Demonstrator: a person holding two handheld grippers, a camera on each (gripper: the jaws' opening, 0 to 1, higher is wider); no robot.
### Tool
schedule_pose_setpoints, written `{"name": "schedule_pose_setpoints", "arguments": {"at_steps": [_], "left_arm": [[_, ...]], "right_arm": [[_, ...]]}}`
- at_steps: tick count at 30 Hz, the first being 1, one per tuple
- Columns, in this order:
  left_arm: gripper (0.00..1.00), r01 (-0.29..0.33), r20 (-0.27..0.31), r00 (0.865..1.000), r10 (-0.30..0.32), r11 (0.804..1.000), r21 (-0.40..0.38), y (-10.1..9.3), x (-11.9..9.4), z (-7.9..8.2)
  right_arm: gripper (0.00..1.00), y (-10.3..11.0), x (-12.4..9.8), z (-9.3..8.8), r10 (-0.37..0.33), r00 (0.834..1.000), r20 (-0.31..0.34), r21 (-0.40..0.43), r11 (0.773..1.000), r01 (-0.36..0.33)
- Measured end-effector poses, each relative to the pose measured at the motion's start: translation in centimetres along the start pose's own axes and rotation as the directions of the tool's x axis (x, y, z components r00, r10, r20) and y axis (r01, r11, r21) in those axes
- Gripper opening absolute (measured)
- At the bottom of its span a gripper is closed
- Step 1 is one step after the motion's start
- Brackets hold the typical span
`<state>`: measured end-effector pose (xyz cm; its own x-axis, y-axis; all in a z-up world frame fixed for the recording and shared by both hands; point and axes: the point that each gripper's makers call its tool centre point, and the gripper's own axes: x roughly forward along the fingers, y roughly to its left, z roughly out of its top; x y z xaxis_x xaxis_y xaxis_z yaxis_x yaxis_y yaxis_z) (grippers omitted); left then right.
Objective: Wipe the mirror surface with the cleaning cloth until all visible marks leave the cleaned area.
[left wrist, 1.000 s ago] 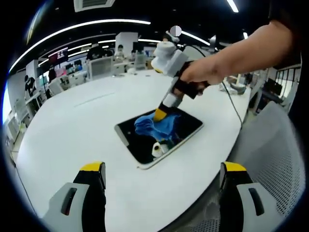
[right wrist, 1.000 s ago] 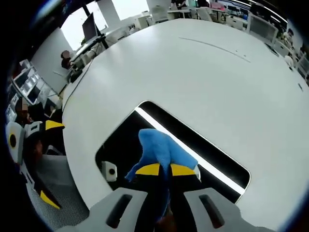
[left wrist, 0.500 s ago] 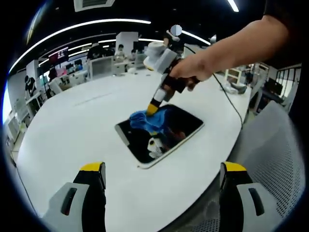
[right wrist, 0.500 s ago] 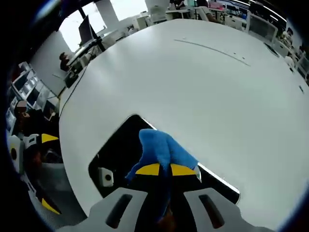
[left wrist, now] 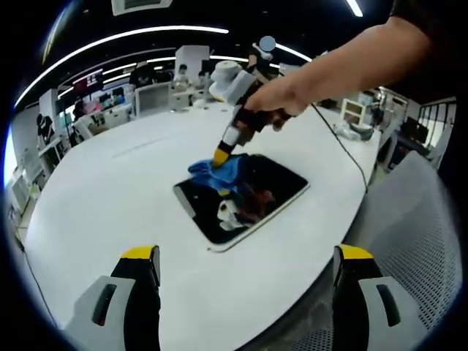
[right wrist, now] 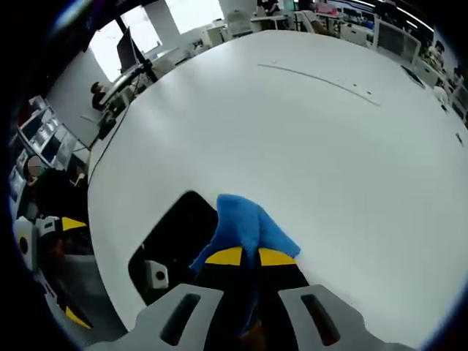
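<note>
A dark rectangular mirror [left wrist: 245, 197] with a pale rim lies flat on the white table [left wrist: 110, 197]. A blue cleaning cloth [left wrist: 217, 172] rests on the mirror's far left part. My right gripper [left wrist: 220, 157], held by a hand, is shut on the cloth and presses it down. In the right gripper view the blue cloth [right wrist: 245, 228] bulges ahead of the shut right gripper [right wrist: 243, 257], covering most of the mirror [right wrist: 175, 238]. My left gripper [left wrist: 245, 257] hangs open over the table's near edge, well short of the mirror.
A grey mesh chair [left wrist: 409, 241] stands at the table's right. A cable [left wrist: 349, 150] trails across the table beyond the mirror. Desks, monitors and people [left wrist: 146, 77] fill the room behind. A seated person [right wrist: 99, 91] is off the table's left.
The right gripper has dragged the cloth across the mirror towards its far left corner. The left gripper has stayed put.
</note>
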<state>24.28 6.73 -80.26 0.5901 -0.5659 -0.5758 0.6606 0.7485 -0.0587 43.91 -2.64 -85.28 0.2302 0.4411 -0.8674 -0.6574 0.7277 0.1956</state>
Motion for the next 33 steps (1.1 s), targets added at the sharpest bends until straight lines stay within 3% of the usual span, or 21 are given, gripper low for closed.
{"name": "schedule_pose_setpoints", "arguments": {"at_steps": [14, 33], "left_arm": [[0.99, -0.015, -0.015, 1.000, 0.015, 1.000, 0.027, 0.2, 0.1, -0.3], [0.98, -0.028, -0.023, 0.999, 0.028, 0.999, 0.015, 0.5, 0.0, -0.4]], "right_arm": [[0.01, 0.0, 0.0, -0.1, 0.045, 0.999, 0.017, -0.050, 0.998, -0.044], [0.01, -1.3, -0.9, -1.1, 0.032, 0.999, 0.023, -0.070, 0.997, -0.031]]}}
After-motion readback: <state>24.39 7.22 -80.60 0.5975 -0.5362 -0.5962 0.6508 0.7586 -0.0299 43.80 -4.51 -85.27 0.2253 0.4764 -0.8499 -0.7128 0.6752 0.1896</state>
